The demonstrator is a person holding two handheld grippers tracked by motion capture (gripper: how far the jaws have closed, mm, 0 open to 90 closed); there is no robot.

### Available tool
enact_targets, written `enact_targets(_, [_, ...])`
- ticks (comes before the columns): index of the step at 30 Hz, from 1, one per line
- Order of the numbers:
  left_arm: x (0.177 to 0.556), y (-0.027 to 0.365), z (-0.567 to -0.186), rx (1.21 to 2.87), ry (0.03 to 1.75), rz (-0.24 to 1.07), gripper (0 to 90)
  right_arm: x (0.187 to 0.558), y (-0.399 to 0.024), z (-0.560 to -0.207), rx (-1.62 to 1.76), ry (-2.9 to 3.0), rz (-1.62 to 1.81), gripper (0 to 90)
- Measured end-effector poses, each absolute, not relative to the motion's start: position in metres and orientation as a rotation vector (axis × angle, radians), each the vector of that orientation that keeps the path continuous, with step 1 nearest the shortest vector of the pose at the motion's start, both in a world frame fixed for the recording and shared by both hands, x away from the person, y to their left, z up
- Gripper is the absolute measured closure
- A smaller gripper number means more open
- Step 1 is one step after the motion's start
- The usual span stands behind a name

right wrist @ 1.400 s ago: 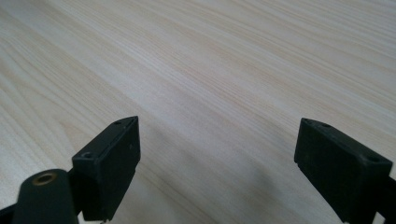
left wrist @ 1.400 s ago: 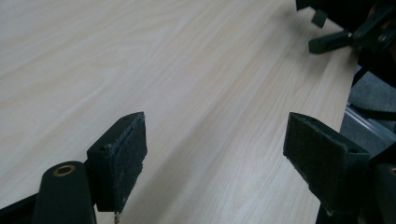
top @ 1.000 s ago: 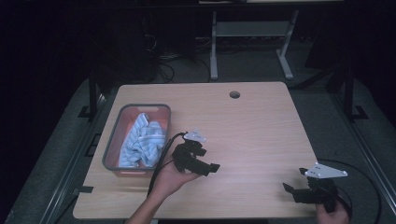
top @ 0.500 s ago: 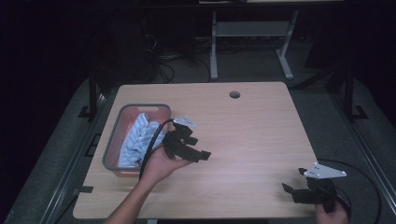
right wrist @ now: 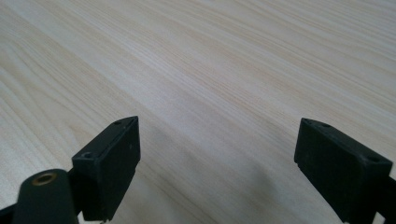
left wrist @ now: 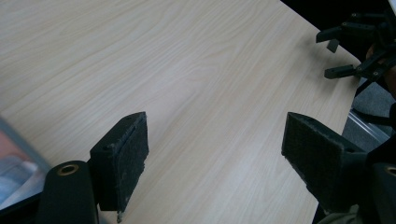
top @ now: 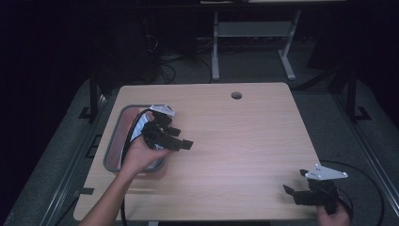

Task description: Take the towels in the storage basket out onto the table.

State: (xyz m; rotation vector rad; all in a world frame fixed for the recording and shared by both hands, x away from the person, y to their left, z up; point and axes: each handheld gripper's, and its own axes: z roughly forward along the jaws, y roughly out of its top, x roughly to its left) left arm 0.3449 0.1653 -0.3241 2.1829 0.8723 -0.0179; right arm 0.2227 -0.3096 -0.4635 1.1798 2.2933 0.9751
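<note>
We see the left hand-held gripper (top: 181, 141) held above the right edge of a grey tray (top: 112, 149) that sits on the left part of the light wooden table (top: 244, 136). Its jaws stand wide apart with nothing between them; in the left gripper view the two black felt-faced pads (left wrist: 133, 158) frame bare wood grain. The tray is shallow and rectangular, with a grey rim, rounded corners and a reddish inside wall. In it lies a crumpled cloth (top: 136, 133), pale blue and white, mostly hidden behind the person's left hand (top: 141, 157) and the gripper body, so we cannot tell its full shape. A sliver of the tray and its pale contents also shows at the lower left corner of the left gripper view (left wrist: 14, 168), just beside the left pad.

The right hand-held gripper (top: 294, 194) rests low near the front right corner of the table, well apart from the tray, with its grey three-cornered plate (top: 324, 174) on top. Its jaws are likewise spread, empty, over bare table (right wrist: 210, 93). A round cable hole (top: 236, 95) sits near the far edge.
</note>
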Motion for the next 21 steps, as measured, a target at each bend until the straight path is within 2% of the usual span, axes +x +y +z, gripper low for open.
enact_targets(21, [0.359,0.239,-0.331,2.109,1.081,0.046,22.6,0.223,-0.308,-0.463,1.175,2.301,0.974,13.7])
